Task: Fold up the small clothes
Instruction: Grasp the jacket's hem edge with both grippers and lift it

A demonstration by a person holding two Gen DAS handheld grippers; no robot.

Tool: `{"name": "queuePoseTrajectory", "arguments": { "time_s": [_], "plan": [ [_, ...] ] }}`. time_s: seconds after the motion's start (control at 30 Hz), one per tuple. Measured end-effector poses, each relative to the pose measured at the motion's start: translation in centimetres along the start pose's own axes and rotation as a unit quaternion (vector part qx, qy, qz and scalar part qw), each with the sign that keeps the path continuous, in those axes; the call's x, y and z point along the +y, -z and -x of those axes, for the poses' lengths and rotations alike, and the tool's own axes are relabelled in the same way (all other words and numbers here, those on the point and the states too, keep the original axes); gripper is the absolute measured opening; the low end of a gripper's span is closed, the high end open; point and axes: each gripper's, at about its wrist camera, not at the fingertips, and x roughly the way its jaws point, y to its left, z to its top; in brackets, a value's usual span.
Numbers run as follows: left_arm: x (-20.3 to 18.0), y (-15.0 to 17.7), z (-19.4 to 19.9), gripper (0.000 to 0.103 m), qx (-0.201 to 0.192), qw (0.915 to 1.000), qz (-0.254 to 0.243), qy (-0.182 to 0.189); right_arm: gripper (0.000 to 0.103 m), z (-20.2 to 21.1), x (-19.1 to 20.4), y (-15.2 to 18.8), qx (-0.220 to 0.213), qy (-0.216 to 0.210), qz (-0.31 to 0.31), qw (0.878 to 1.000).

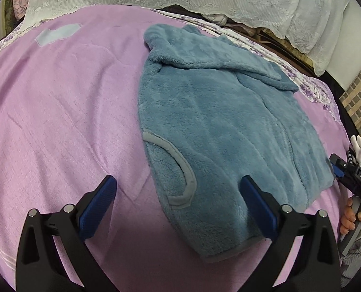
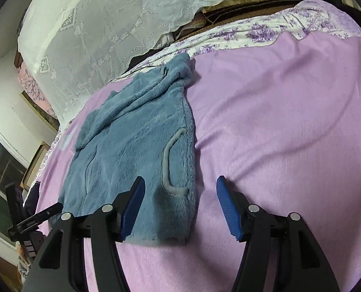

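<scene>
Your left gripper [image 1: 178, 203] has matte black arms ending in ribbed blue fingers [image 1: 96, 208], with round silver screw heads at the pivots. Your right gripper [image 2: 180, 209] is built the same; seen from the left wrist, its black body carries white lettering, apparently "DAS". Your right hand [image 1: 353, 215] shows bare skin and a grey knitted cuff.
</scene>
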Motion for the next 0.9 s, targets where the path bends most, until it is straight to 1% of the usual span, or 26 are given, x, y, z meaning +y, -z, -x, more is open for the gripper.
{"name": "queuePoseTrajectory", "arguments": {
  "time_s": [0.03, 0.1, 0.13, 0.23, 0.27, 0.3, 0.37, 0.4, 0.53, 0.57, 0.6, 0.63, 0.67, 0.7, 0.77, 0.83, 0.9],
  "plan": [
    [0.0, 0.0, 0.0, 0.099, 0.000, 1.0000, -0.001, 0.001, 0.057, -0.1, 0.3, 0.1, 0.004, -0.001, 0.007, 1.000],
    [-0.1, -0.1, 0.1, 0.098, -0.001, 0.9999, -0.004, 0.011, 0.041, -0.6, 1.0, 0.4, 0.022, -0.015, 0.024, 0.999],
    [-0.1, 0.0, 0.2, 0.098, -0.002, 0.9998, -0.006, 0.017, 0.041, -0.8, 1.3, 0.5, 0.026, -0.014, 0.030, 0.999],
    [-0.5, -0.1, 0.4, 0.098, -0.004, 0.9980, -0.016, 0.061, 0.037, -0.8, 1.4, 0.5, 0.030, -0.022, 0.031, 0.999],
    [-0.7, -0.1, 0.4, 0.093, -0.003, 0.9967, -0.021, 0.078, 0.036, -0.8, 1.3, 0.5, 0.031, -0.028, 0.027, 0.999],
    [-1.0, -0.1, 0.2, 0.085, 0.004, 0.9954, -0.026, 0.092, 0.034, -0.8, 1.3, 0.5, 0.033, -0.033, 0.024, 0.999],
    [-1.1, -0.1, -0.5, 0.083, 0.016, 0.9958, -0.025, 0.087, 0.033, -0.7, 1.3, 0.5, 0.032, -0.037, 0.023, 0.999],
    [-0.9, -0.3, -0.9, 0.083, 0.023, 0.9955, -0.019, 0.089, 0.033, -0.6, 1.3, 0.5, 0.031, -0.038, 0.022, 0.999],
    [-0.2, -0.5, -1.0, 0.082, 0.023, 0.9932, 0.003, 0.114, 0.033, -0.5, 1.0, 0.4, 0.025, -0.040, 0.009, 0.999],
    [-0.1, -0.5, -1.0, 0.079, 0.022, 0.9929, 0.006, 0.116, 0.033, -0.4, 0.9, 0.4, 0.024, -0.041, 0.009, 0.999],
    [-0.1, -0.4, -0.9, 0.073, 0.021, 0.9927, 0.006, 0.118, 0.032, -0.4, 1.1, 0.4, 0.022, -0.043, 0.012, 0.999],
    [-0.1, -0.3, -0.8, 0.070, 0.021, 0.9922, 0.003, 0.122, 0.031, -0.3, 1.3, 0.5, 0.021, -0.045, 0.015, 0.999],
    [-0.2, -0.2, -0.7, 0.063, 0.020, 0.9920, 0.000, 0.124, 0.030, -0.2, 1.5, 0.6, 0.020, -0.052, 0.021, 0.998],
    [-0.4, -0.2, -0.8, 0.058, 0.023, 0.9920, -0.004, 0.124, 0.030, -0.1, 1.8, 0.6, 0.020, -0.057, 0.028, 0.998],
    [-0.3, -0.1, -0.9, 0.057, 0.026, 0.9922, -0.002, 0.122, 0.032, -0.2, 1.9, 0.6, 0.024, -0.053, 0.032, 0.998],
    [0.2, -0.1, -0.8, 0.057, 0.027, 0.9913, 0.004, 0.128, 0.032, -0.6, 1.4, 0.5, 0.033, -0.052, 0.018, 0.998],
    [0.3, -0.1, -1.0, 0.060, 0.030, 0.9912, 0.011, 0.128, 0.032, -0.7, 0.7, 0.4, 0.037, -0.055, -0.002, 0.998]
  ]
}}
